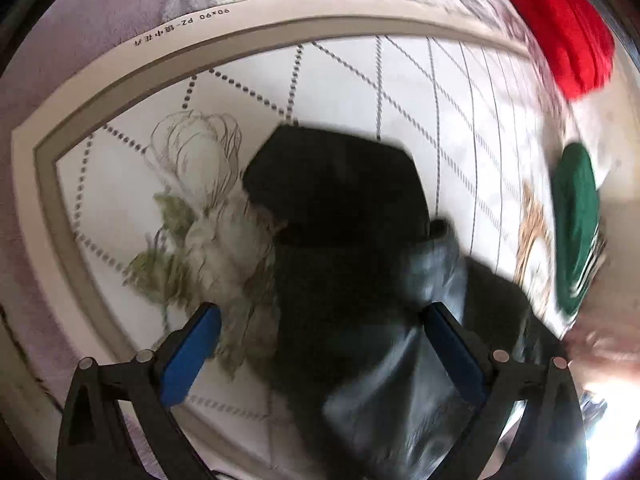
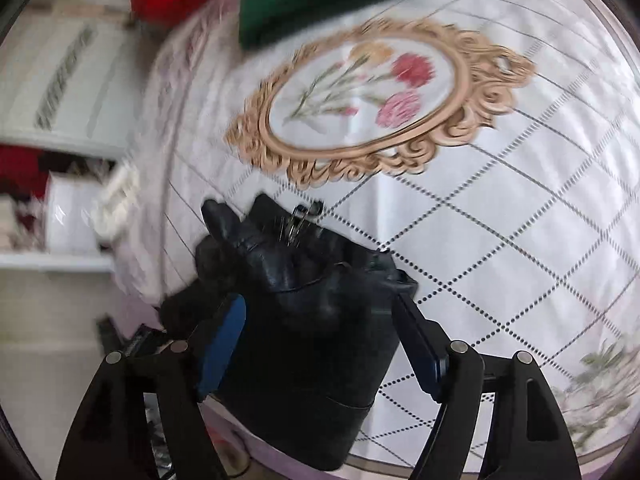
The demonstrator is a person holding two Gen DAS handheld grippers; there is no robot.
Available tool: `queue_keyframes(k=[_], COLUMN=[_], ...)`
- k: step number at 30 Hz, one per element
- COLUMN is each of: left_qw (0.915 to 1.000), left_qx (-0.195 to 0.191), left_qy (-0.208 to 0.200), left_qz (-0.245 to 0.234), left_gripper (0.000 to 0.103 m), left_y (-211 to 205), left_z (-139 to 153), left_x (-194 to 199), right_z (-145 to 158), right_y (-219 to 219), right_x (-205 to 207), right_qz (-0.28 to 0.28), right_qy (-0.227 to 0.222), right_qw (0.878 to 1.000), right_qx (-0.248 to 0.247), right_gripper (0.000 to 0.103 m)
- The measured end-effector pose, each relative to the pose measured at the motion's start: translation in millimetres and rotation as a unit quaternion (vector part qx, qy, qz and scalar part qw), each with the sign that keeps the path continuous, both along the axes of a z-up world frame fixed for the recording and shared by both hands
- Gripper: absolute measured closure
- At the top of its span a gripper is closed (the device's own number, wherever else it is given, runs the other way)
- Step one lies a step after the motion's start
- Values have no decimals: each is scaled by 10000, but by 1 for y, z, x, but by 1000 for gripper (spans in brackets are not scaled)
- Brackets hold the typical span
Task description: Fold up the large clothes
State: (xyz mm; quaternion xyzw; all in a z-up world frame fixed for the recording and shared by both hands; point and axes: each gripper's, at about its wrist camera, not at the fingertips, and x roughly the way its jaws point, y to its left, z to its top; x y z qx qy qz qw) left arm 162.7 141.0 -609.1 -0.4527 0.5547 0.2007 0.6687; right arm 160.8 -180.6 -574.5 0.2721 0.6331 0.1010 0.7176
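Partly blurred black garment (image 1: 352,216) folds.

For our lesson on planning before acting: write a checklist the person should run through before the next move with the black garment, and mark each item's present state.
1. Left gripper open: ok, fingers spread.
2. Right gripper open: ok.
3. Black garment between the left fingers: ok.
4. Garment lying flat: not ok, bunched in the right view.
5. Green garment and red garment apart from the black one: ok.
6. Tablecloth smooth under the garment: cannot tell, blurred.
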Motion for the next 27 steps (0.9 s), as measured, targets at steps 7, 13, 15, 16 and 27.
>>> queue_keyframes(k=[7,13,15,16,27], left_qw=[9987,9934,9919,9917,9876], left_qx=[-95,-686,-765,-711,315], left_qy=[-503,-915,-999,-1039,-1375], left_qz=[88,-52,-182,-274,-690], left_gripper=[51,41,35,33,76], left_y=[3,10,7,6,2], left_z=[4,-4,-5,-3,35], left_x=[16,-3,-2,-1,8], right_z=[-66,-123,-127,-129,-114], right_y=[-23,-14,-2,11,46], right_x=[-25,-23,-16,-9,16], right_qz=[91,-58,112,307,338], right_qy=[776,724,625,624,606], right_qw=[9955,9696,9632,9615,9731], right_qx=[531,2336,2612,2659,2197], right_gripper=[24,1,1,0,43])
